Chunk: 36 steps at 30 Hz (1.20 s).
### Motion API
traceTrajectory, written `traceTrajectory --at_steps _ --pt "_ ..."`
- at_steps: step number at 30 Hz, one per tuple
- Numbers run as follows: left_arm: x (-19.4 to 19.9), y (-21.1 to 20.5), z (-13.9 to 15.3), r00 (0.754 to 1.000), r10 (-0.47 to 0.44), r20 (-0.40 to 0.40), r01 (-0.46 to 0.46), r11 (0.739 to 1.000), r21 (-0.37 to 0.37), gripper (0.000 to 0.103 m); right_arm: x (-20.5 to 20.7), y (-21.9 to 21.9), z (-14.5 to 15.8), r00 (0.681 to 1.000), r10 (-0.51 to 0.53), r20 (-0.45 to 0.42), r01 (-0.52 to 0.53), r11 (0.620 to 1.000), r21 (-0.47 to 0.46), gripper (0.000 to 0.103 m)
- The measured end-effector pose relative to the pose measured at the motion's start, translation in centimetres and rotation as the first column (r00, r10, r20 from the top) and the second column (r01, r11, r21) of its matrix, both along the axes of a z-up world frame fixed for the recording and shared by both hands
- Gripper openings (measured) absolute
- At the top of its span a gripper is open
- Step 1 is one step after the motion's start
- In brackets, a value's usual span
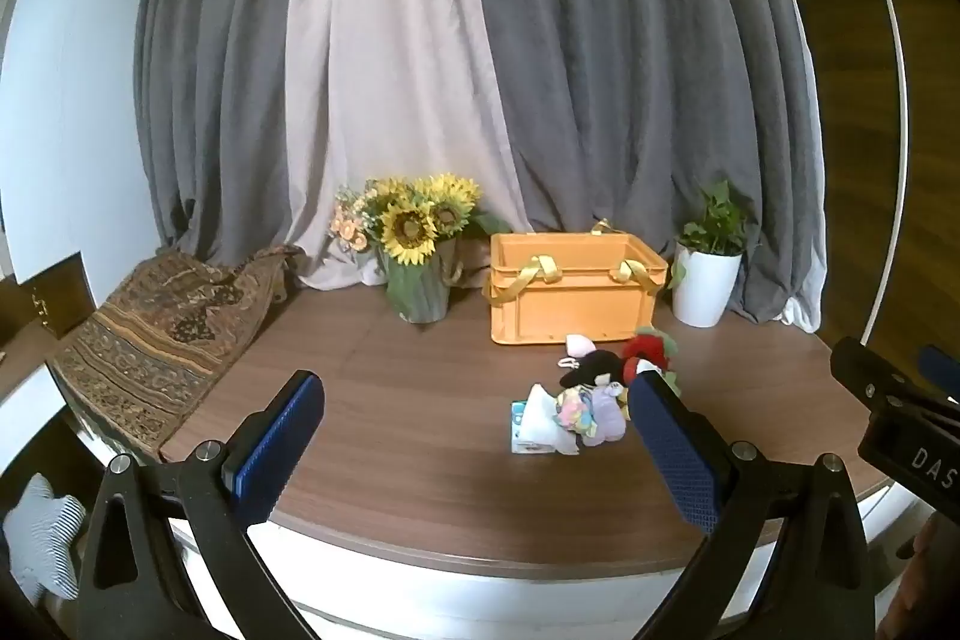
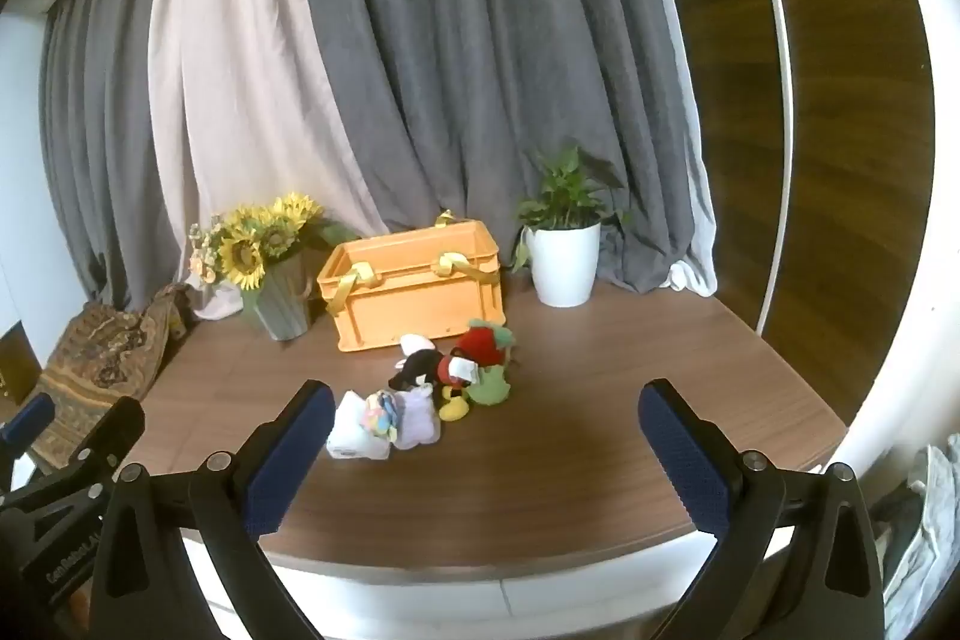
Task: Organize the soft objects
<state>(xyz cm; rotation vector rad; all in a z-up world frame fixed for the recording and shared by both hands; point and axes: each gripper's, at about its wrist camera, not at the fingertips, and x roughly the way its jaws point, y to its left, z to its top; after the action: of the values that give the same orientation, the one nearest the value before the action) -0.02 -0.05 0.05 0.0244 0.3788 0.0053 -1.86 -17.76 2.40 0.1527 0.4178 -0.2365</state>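
A heap of soft toys [image 1: 591, 400] [image 2: 420, 388] lies on the brown table [image 1: 390, 400] [image 2: 570, 430], in front of an orange crate [image 1: 573, 295] [image 2: 414, 283] with yellow strap handles. The heap holds a red strawberry plush [image 2: 480, 343], a black mouse plush [image 2: 423, 367], a lilac piece [image 2: 417, 421], a pastel piece [image 2: 379, 415] and a white piece [image 2: 351, 433]. My left gripper [image 1: 474, 445] hangs open near the table's front edge, nothing between its blue pads. My right gripper [image 2: 486, 451] is open too, with the heap just beyond its left finger [image 2: 294, 451].
A vase of sunflowers [image 1: 417, 244] [image 2: 264, 256] stands left of the crate, a white potted plant [image 1: 708, 262] [image 2: 567, 238] to its right. A patterned cloth [image 1: 162, 334] [image 2: 105, 352] drapes the table's left end. Grey and pale curtains [image 1: 480, 70] hang behind.
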Motion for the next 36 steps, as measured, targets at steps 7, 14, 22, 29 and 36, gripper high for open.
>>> traceTrajectory --at_steps 7,14,22,29,36 --pt "0.0 0.4 0.1 1.000 -0.013 0.014 0.013 1.000 -0.002 0.103 -0.1 -0.1 0.5 1.000 -0.003 -0.010 0.003 1.000 -0.007 0.103" --pt "-0.3 0.1 1.3 1.000 -0.013 0.026 0.013 1.000 0.007 0.103 -0.2 -0.3 1.1 1.000 -0.008 -0.003 0.008 1.000 -0.005 0.103" --pt "0.1 -0.3 1.2 1.000 -0.013 0.023 0.013 1.000 0.013 0.103 0.0 0.1 1.3 1.000 -0.010 0.000 0.010 1.000 -0.009 0.103" --pt "0.7 -0.1 1.8 1.000 -0.017 0.020 0.016 1.000 0.013 0.103 -0.2 -0.1 1.3 1.000 -0.009 0.001 0.009 1.000 -0.009 0.103" --pt "0.8 0.0 1.7 1.000 -0.020 0.022 0.020 1.000 0.011 0.103 -0.2 0.0 1.3 1.000 -0.010 0.003 0.010 1.000 -0.012 0.103"
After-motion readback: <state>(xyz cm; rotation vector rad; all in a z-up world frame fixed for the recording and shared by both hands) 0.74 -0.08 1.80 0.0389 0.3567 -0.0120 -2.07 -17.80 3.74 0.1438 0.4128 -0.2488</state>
